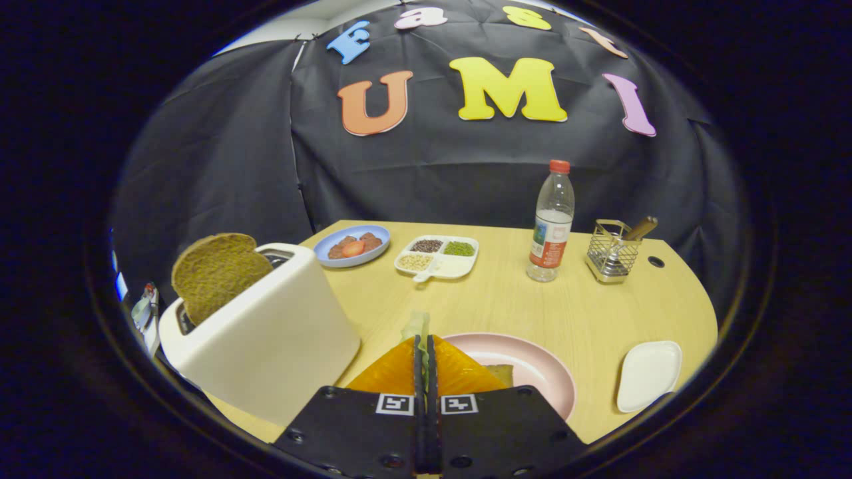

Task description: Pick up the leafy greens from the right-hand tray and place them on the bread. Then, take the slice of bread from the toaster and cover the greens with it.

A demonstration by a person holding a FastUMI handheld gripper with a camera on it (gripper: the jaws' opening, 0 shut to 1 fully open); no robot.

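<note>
Both fingers [426, 359] are pinching the leafy greens [416, 326] above the pink plate [532, 362]; lowering squarely over the bread [500, 374] before releasing seems wise.

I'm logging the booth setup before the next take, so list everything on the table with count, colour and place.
Toaster: one, cream, near left of the tongs.
Bread slice: one, brown, standing in the toaster slot.
Pink plate: one, just ahead of the tongs, a bread piece on it.
Leafy greens: one pale green piece, at the tong tips.
White tray: one, right of the pink plate.
Blue plate: one, behind the toaster, holding reddish food.
Divided dish: one, white, beside the blue plate.
Bottle: one, clear, red cap.
Wire caddy: one, metal, right of the bottle.
Tongs: closed on the greens.
</note>
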